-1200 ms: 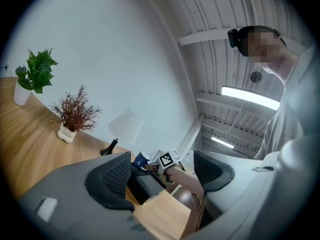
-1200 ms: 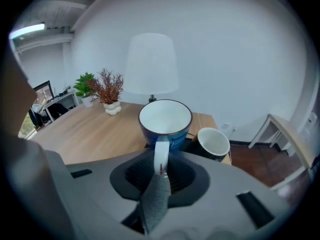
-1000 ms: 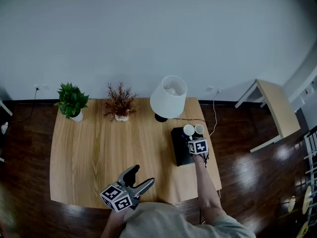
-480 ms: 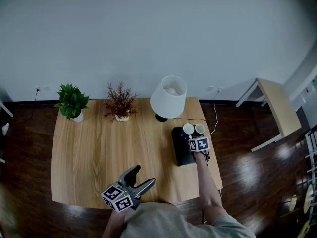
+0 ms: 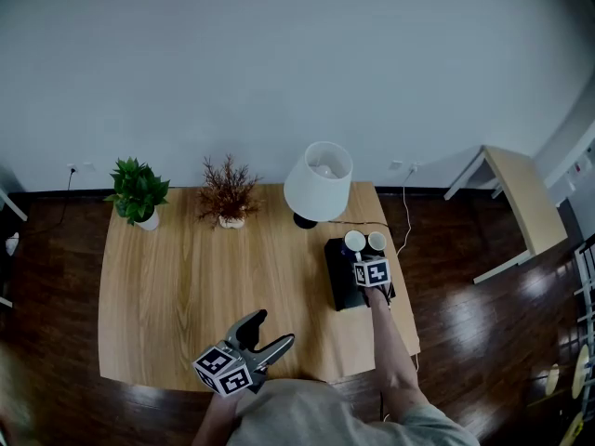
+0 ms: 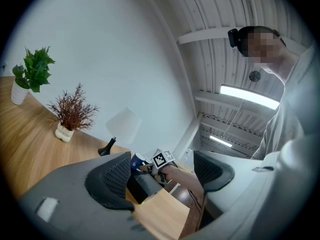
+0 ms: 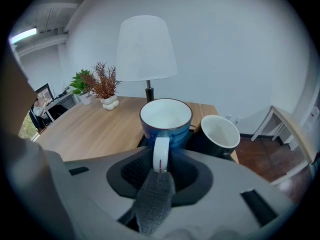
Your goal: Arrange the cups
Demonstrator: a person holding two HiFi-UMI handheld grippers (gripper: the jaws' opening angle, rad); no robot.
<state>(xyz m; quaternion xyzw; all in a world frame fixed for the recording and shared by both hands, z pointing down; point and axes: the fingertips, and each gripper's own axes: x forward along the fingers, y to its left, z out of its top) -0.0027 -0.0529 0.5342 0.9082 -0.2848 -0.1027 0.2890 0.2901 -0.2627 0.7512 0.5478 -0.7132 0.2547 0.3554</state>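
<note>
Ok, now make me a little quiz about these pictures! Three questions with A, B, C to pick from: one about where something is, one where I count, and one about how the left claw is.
1. Where does the blue cup stand?
A. On the floor
B. On the black box beside the lamp
C. On a shelf

2. How many cups stand on that box?
A. One
B. Two
C. Four

3. How is the left claw?
A. Open, with nothing in it
B. Shut on a cup
C. Shut on a spoon

Answers:
1. B: the head view shows the cup on the black box, right next to the lamp's foot.
2. B: the blue cup and a dark cup stand side by side, and there are no others.
3. A: in the left gripper view its jaws stand apart with only air between them.
</note>
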